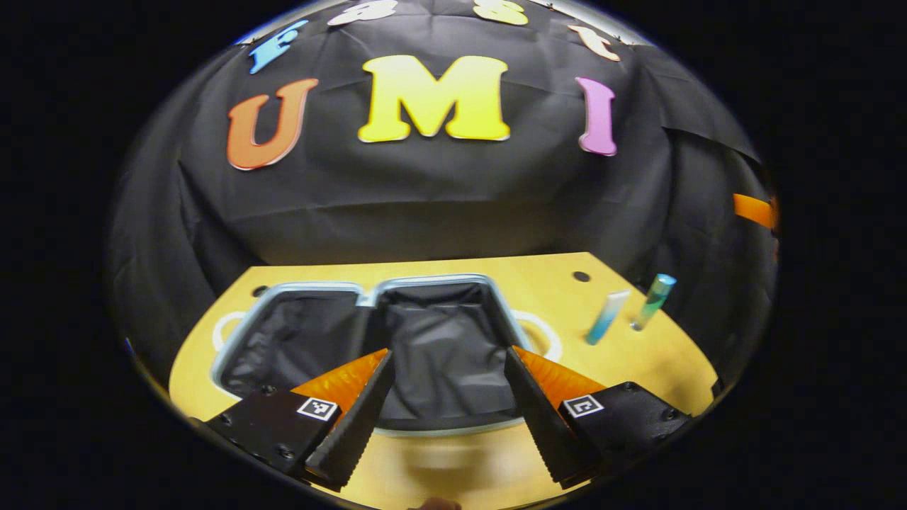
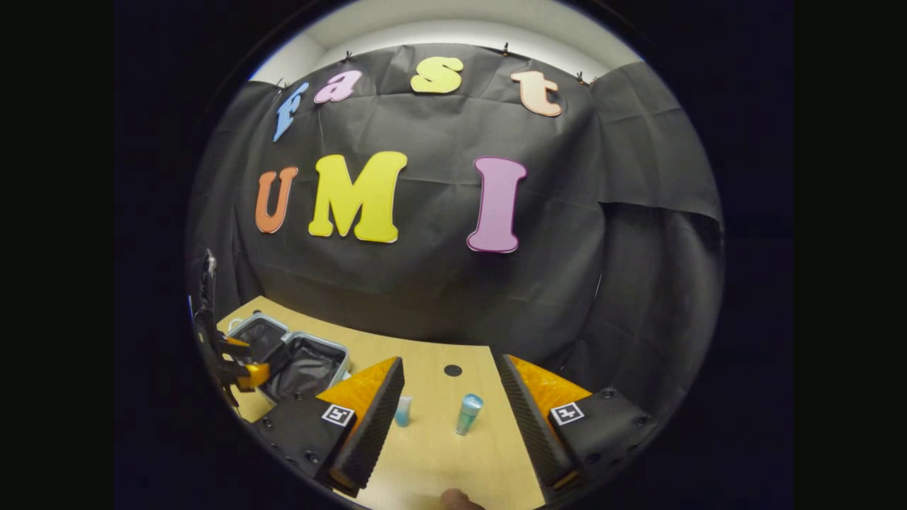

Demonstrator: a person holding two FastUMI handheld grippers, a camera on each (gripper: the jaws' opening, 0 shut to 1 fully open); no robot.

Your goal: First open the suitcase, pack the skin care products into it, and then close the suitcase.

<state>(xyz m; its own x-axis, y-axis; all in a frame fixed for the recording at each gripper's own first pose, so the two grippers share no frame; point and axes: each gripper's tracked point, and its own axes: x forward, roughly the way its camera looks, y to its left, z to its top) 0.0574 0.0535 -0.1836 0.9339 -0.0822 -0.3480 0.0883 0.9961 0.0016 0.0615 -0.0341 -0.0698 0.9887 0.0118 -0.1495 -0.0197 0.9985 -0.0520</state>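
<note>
The right hand-held gripper (image 2: 450,418) gapes wide and empty before two upright skin care bottles (image 2: 468,414) near the counter (image 2: 432,460)'s right edge. The left hand-held gripper (image 1: 448,411) is likewise open and empty. Best centre on one bottle, grip low. The suitcase (image 2: 297,361) lies open toward the left edge.

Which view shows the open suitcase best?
The left gripper view: the suitcase lies open, central, both lined halves visible between the left gripper's fingers. The right gripper view shows it small, far left, partly hidden.
</note>
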